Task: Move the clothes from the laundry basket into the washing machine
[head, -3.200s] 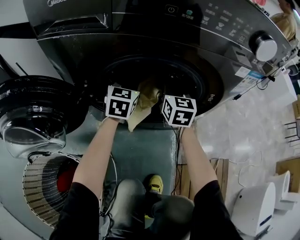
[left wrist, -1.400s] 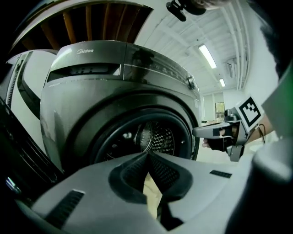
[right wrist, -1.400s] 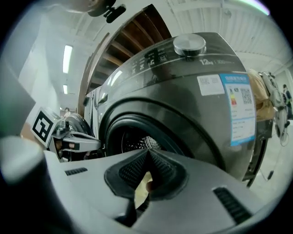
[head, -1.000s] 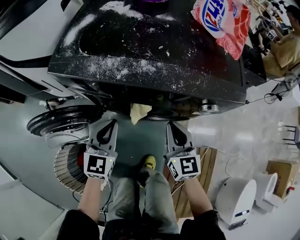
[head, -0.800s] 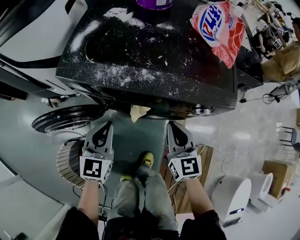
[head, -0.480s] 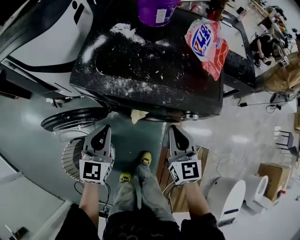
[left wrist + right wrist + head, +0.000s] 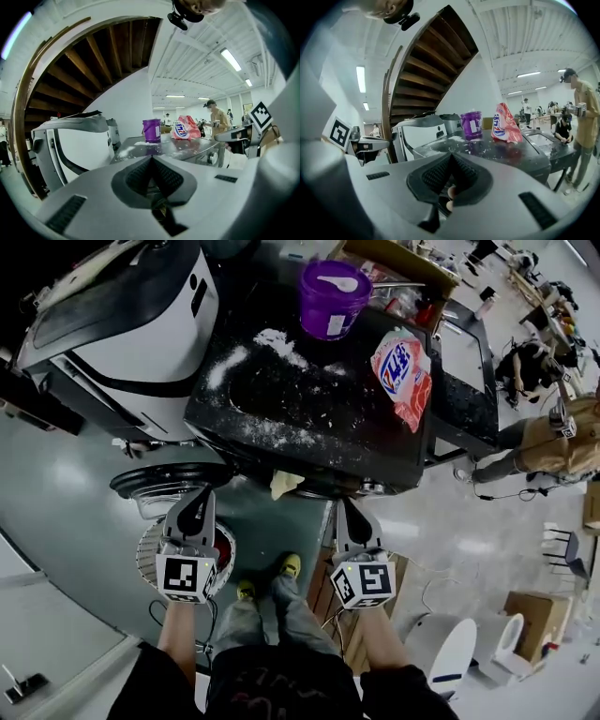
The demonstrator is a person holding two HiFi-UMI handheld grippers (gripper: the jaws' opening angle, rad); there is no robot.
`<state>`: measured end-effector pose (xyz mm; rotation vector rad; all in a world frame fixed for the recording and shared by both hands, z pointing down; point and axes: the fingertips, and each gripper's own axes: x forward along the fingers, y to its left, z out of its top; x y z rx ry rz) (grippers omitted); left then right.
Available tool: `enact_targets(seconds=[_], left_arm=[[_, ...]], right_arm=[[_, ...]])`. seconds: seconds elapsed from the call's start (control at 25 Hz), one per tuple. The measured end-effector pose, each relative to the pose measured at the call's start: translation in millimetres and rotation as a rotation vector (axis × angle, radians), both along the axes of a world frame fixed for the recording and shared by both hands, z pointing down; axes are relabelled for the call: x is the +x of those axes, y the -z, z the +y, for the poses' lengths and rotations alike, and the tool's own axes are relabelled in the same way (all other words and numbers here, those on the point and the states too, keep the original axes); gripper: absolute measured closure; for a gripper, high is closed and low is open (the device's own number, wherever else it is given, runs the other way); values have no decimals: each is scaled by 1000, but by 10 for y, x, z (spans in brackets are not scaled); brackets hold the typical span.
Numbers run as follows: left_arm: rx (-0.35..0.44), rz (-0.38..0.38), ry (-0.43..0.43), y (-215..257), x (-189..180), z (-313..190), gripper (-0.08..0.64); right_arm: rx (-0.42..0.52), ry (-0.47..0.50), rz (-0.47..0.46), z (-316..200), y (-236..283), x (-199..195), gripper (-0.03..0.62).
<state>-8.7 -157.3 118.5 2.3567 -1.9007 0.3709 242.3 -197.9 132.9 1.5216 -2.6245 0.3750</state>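
1. The left claw [image 7: 201, 498] is riding up with the standing person. It is clenched on nothing, its pads meeting with no fabric between them. Moments ago it was down at the drum mouth, pressing on the cloth.
2. Directly beneath that claw, the basket [image 7: 147, 557] is showing a red item [image 7: 223, 547] inside, so I judge it isn't emptied yet.
3. Just ahead of the left claw, the door [image 7: 164, 488] is hanging open.
4. Between the two claws and a little ahead of their tips, the yellow cloth [image 7: 284, 484] is dangling from the washer [image 7: 309, 418] opening. It is free of both claws now and only partly inside.
5. The right claw [image 7: 345, 512] is coming up level with the left, also squeezed closed and carrying nothing.
6. So what's changing: the view is pulling away from the drum to the powder-dusted top, and both claws are backing off above it. My read is that one garment is delivered, though untidily. The dangling end likely needs pushing in, and then the red item below the left claw needs fetching.
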Motion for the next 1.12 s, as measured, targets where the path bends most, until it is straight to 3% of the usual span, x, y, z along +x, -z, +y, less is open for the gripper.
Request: enact_targets(seconds=[0.48,0.72,1.12], left_arm=[[45,8,18,612,-426,576,548],[80,74,45,842,-666,776,548],[117,11,52,1162,-816,1013,548]], right_arm=[[42,-12,16,408,642,-303,589],[58,-8,37,608,857,-380,589],[94,-59,50,906,1188,-333,589]])
